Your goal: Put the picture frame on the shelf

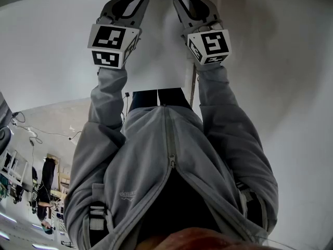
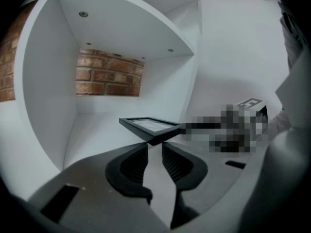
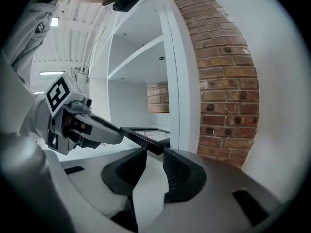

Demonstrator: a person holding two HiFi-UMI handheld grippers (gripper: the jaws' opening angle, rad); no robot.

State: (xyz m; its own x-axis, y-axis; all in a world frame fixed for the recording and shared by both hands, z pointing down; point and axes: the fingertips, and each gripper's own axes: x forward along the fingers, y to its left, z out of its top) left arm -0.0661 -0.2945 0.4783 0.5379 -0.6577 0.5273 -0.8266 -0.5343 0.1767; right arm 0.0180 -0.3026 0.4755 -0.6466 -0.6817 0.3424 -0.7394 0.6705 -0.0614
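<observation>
frame (image 2: 151, 126) flat, held up at shelf (image 2: 92, 130) mouth, near corner poking out. left gripper (image 2: 154, 147) and right gripper (image 3: 154, 152) each nipped on corner, jaws near-closed. guess two-point hold keeps it level for sliding in

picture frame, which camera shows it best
The left gripper view: the picture frame shows almost whole, flat, face up, before the shelf. The right gripper view shows only a foreshortened part; the head view just a black edge at the top.

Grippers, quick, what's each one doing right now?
Left gripper: jaws at the picture frame corner, grip cannot be told.
Right gripper: jaws at its other end, grip cannot be told.
</observation>
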